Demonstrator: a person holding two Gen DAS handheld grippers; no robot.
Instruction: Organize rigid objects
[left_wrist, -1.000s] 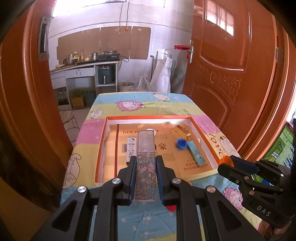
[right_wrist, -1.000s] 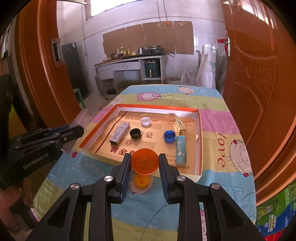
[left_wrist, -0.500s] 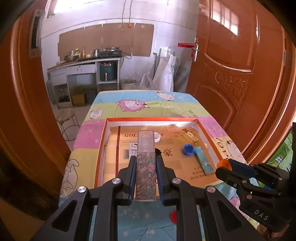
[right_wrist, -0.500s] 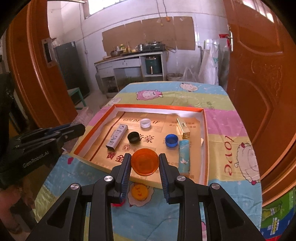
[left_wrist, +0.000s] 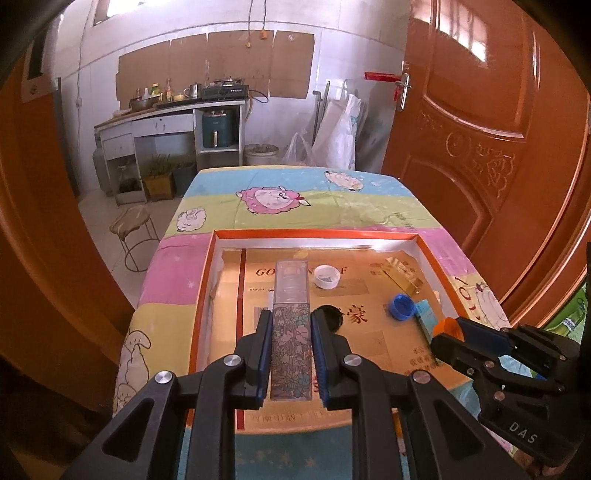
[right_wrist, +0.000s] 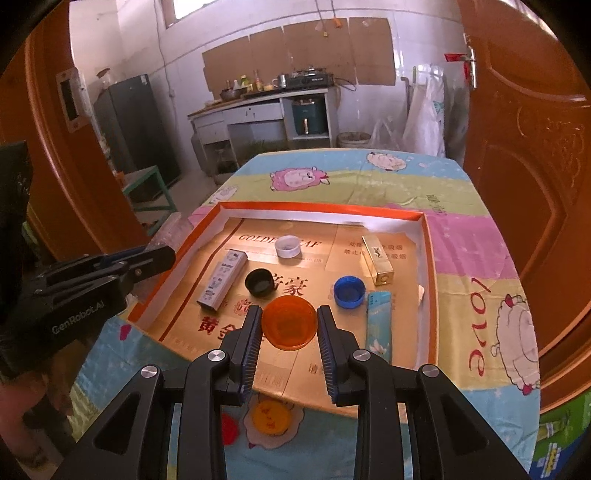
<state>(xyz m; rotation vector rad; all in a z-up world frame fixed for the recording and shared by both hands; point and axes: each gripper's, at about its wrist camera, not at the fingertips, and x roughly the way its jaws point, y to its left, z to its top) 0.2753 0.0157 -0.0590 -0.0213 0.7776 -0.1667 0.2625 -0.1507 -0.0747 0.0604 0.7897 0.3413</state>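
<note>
Orange cap (right_wrist: 289, 326) now over the shallow cardboard tray (right_wrist: 424, 236) rather than short of its near rim as a second ago; floral box (left_wrist: 290, 345) likewise carried forward over the tray floor. Right gripper (right_wrist: 289, 328) clamped on the cap's sides, jaws narrowed to its width. Left gripper (left_wrist: 290, 350) closed tight on the floral box, its clear upper end jutting past the fingertips. Seen from the right wrist only: grey printed carton (right_wrist: 221, 278), black cap (right_wrist: 259, 282), another orange lid (right_wrist: 270, 419) on the patterned tablecloth (right_wrist: 480, 258) below the gripper. Shared by both views: white cap (right_wrist: 287, 246), blue cap (right_wrist: 349, 291), gold box (right_wrist: 378, 260), teal packet (right_wrist: 378, 325), all lying in the tray.
</note>
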